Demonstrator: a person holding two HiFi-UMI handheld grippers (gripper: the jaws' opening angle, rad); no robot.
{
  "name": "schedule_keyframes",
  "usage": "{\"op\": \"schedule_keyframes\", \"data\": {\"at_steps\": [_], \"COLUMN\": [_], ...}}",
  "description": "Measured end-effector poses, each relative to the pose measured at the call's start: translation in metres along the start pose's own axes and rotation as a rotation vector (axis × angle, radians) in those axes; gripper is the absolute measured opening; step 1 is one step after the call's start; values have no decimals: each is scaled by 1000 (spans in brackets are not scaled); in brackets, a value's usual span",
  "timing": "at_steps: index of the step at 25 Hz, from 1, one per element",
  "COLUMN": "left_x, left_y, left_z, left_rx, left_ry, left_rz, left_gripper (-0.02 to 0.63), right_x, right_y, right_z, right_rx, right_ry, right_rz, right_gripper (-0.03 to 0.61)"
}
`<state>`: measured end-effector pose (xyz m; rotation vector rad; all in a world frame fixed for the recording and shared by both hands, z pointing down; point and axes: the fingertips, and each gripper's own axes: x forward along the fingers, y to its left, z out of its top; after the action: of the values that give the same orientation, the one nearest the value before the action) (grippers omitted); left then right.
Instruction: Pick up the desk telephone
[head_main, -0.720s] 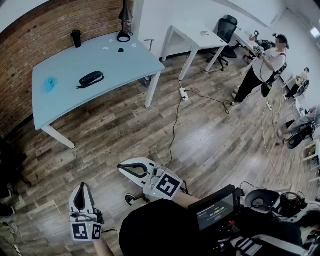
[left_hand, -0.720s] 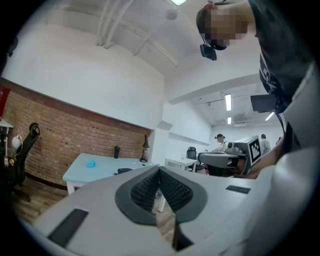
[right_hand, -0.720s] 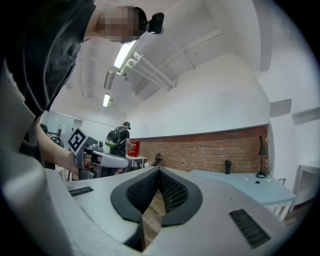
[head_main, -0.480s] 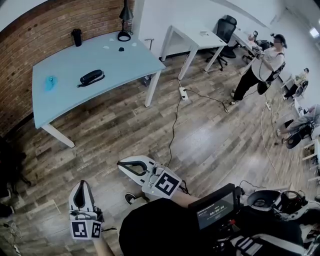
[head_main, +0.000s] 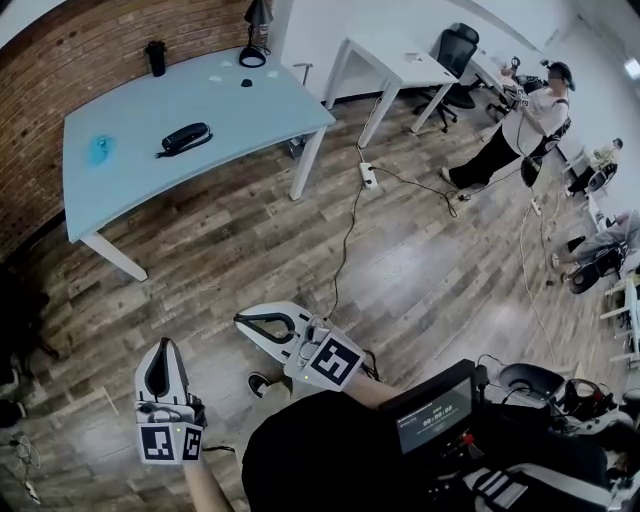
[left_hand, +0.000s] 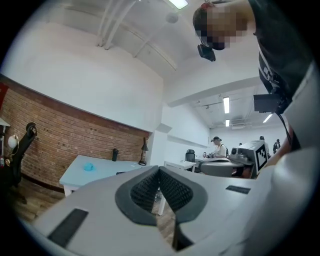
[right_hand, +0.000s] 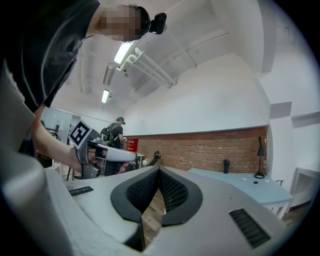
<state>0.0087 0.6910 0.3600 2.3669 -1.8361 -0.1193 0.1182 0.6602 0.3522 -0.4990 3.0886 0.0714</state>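
Note:
The desk telephone (head_main: 186, 137), a black handset with a cord, lies on the light blue table (head_main: 250, 115) by the brick wall, far across the wooden floor. My left gripper (head_main: 163, 346) is low at the left, shut and empty, its tips pointing toward the table. My right gripper (head_main: 241, 320) is beside it, also shut and empty, pointing left. The pads meet with nothing between them in the left gripper view (left_hand: 159, 170) and the right gripper view (right_hand: 159, 170). The right gripper view also shows the left gripper (right_hand: 111, 153) in a hand.
On the blue table stand a black bottle (head_main: 156, 57), a desk lamp (head_main: 255, 40) and a small blue object (head_main: 99, 150). A white table (head_main: 390, 65) and an office chair (head_main: 458, 50) stand behind. A person (head_main: 520, 120) stands far right. A power strip (head_main: 368, 181) and cable lie on the floor.
The head view has shifted slightly, so the blue table sits higher in frame. The person at the far right has widened their stance. Both grippers stay shut in the same place.

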Motion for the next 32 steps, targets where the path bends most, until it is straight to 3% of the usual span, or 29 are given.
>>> {"op": "schedule_keyframes", "data": {"at_steps": [6,13,16,22,27,32], "left_x": [37,79,103,148,165,168], "left_y": [-11,-17,-17,-35,-32,-17], "left_z": [-4,-17,-22,-16,-16,-20], "left_rx": [15,43,82,131,130,128], "left_ry": [8,92,145,151,163,143], "left_rz": [36,85,110,87,125,113], "left_gripper": [-8,-8,-8,-8,-8,-8], "right_x": [-2,2,2,-4,1,16], "right_y": [-31,-85,-103,-137,-149,-152], "right_z": [-11,-23,-26,-29,-23,-29], "right_rx": [46,81,79,31,-21,-9], "right_ry": [-17,-47,-68,-65,-90,-71], "right_rz": [-16,-15,19,88,179,187], "right_gripper": [21,21,21,21,21,21]}}
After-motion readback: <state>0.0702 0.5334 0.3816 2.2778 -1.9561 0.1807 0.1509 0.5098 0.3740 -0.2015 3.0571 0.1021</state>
